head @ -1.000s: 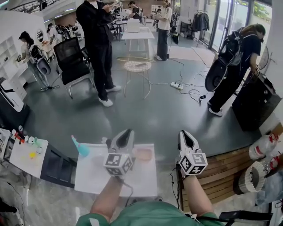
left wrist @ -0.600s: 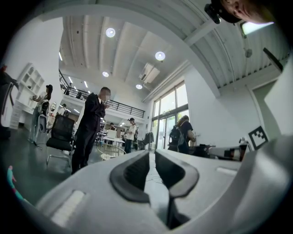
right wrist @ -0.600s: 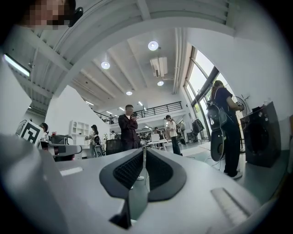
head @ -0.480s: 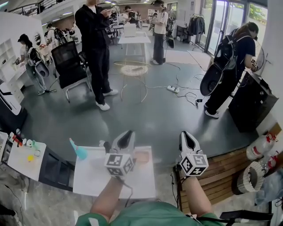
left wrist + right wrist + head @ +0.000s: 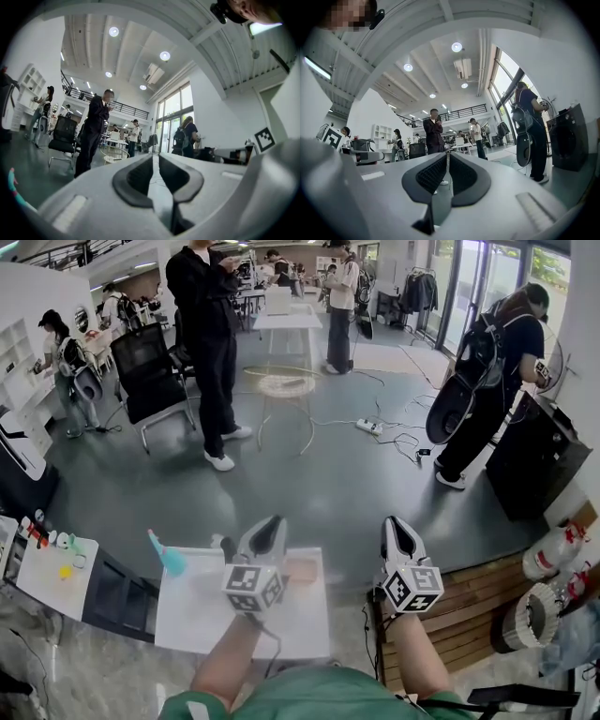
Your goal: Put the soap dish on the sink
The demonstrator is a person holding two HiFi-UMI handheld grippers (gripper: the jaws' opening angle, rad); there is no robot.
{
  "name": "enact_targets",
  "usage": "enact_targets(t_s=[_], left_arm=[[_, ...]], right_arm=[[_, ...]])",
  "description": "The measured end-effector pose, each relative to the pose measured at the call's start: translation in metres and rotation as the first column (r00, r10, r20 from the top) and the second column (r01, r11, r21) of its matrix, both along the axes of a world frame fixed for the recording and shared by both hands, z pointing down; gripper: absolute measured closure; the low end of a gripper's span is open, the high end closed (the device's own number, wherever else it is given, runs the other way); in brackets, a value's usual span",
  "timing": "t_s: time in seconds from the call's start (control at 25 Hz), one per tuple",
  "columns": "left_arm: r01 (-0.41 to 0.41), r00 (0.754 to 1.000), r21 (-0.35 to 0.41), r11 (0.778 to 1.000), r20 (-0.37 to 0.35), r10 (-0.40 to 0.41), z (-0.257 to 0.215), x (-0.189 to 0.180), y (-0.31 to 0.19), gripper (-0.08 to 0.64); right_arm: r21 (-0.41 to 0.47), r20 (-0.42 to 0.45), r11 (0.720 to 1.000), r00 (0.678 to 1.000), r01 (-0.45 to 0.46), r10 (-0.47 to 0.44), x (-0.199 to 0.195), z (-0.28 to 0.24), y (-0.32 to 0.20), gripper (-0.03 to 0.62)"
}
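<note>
Your left gripper and right gripper: jaws closed, empty | soap dish: on bench, just right of left gripper, long axis left-right

Left gripper and right gripper: grey plastic shells, matt, smooth moulded. Pads are black and finely ribbed, rubbery look (same texture in the right gripper view). Marker cube: matt black-and-white faces, flat like print. White top: smooth, low sheen. Soap dish: pale pink, smooth, probably plastic, too small to be sure. Floor: grey, smooth, soft sheen. Bench: wooden slats, dull finish. Chair: black mesh back.
</note>
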State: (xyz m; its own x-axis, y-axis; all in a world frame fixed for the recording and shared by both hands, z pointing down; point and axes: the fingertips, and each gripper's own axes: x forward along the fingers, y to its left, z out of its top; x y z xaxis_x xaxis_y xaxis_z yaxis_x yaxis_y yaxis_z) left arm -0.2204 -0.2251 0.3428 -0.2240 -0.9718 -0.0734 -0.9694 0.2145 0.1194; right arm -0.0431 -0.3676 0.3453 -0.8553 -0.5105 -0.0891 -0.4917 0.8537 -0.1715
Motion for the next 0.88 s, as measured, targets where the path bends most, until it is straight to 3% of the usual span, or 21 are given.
enact_targets(t_s=[0.88], left_arm=[[-0.011,0.999,-0.019,1.0,-0.034,0.01,0.02,0.002,-0.002,0.531]], right_arm=[[-0.02,0.003,1.0,1.0,-0.01,0.011,0.006,0.013,0.002,0.574]])
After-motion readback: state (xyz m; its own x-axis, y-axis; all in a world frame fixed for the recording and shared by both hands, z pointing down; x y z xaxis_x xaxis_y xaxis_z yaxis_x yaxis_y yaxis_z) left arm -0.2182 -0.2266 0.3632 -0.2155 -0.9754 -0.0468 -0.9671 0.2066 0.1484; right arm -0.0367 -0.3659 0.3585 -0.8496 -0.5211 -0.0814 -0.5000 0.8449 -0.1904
